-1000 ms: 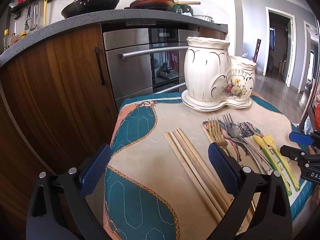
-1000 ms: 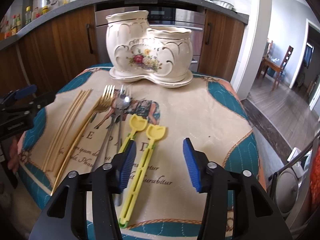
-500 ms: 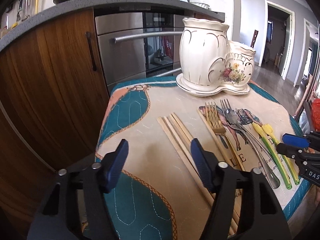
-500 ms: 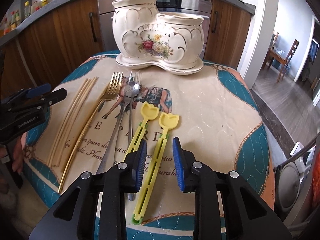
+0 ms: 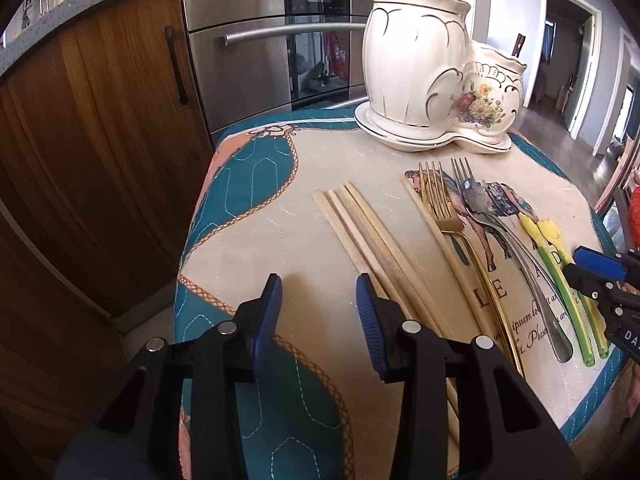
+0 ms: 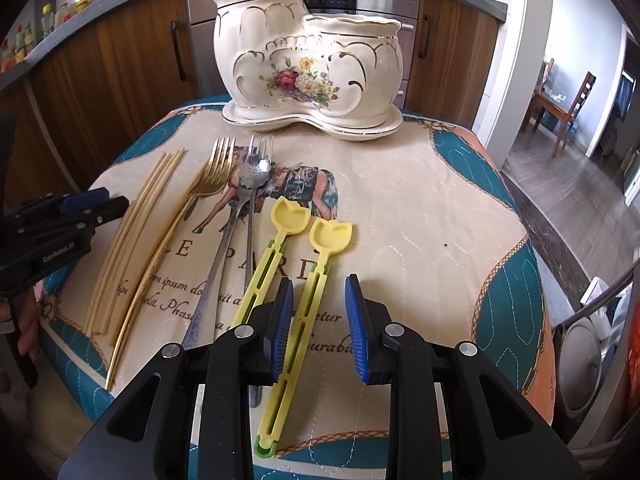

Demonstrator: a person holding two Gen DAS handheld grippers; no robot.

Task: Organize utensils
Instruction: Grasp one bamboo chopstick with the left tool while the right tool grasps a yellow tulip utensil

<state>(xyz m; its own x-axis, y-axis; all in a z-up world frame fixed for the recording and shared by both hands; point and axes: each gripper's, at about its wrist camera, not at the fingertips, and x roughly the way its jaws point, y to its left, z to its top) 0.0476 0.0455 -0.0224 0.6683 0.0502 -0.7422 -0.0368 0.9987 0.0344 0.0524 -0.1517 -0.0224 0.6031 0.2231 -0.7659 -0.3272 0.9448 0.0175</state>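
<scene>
A cream double-pot ceramic holder (image 6: 308,60) stands at the back of the small table; it also shows in the left wrist view (image 5: 432,72). In front lie wooden chopsticks (image 6: 132,232), a gold fork (image 6: 192,208), a silver spoon and fork (image 6: 248,200) and two yellow spoons (image 6: 316,256). My right gripper (image 6: 318,320) is open, its pads either side of the right yellow spoon's handle, not touching. My left gripper (image 5: 318,316) is open and empty, just left of the chopsticks (image 5: 372,236).
A quilted teal and beige cloth (image 6: 420,208) covers the table. Wooden cabinets (image 5: 100,120) and a steel oven (image 5: 260,52) stand behind it. A doorway with a dining chair (image 6: 568,108) is at the right. The table's edges fall away close on all sides.
Both grippers have moved forward and lower toward the utensils. The left jaws have narrowed. The right jaws narrowed, then widened a little around the yellow spoon's handle.
</scene>
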